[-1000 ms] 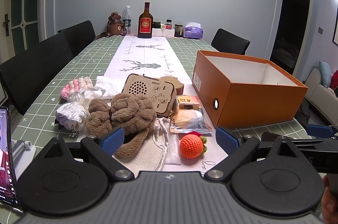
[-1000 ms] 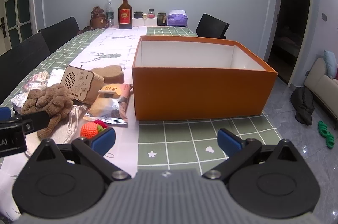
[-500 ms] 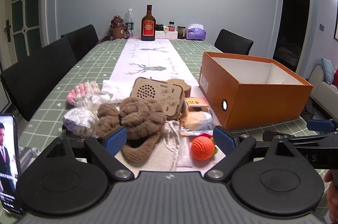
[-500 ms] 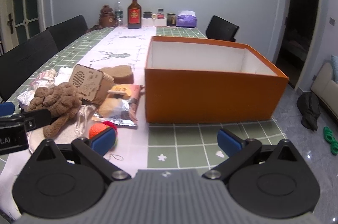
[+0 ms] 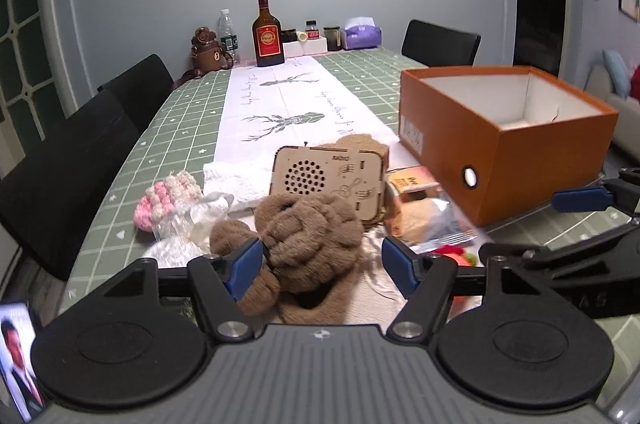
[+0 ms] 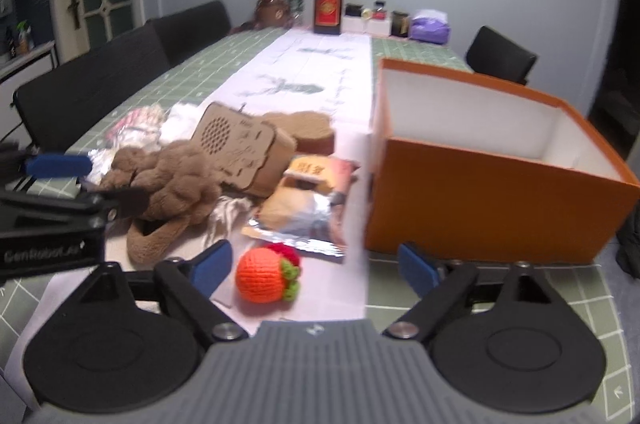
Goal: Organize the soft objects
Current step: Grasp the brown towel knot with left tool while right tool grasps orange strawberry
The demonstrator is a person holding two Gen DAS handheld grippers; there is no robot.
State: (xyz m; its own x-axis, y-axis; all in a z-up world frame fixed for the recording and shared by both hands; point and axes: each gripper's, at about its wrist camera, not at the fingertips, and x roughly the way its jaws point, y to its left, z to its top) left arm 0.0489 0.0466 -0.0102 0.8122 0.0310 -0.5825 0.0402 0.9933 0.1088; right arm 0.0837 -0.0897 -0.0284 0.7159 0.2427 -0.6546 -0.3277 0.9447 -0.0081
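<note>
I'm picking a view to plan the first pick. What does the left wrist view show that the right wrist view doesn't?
Only the left wrist view: a phone screen at its lower left corner, and the left gripper framing the brown plush toy, jaws closing but not gripping it.
Only the right wrist view: the whole orange crocheted ball between the right gripper's closing jaws, untouched.
Both: the orange box, wooden radio and snack packet.

Orange crochet ball (image 5: 460, 258) mostly hidden behind gripper finger; phone screen (image 5: 18, 356) cut off at edge.
</note>
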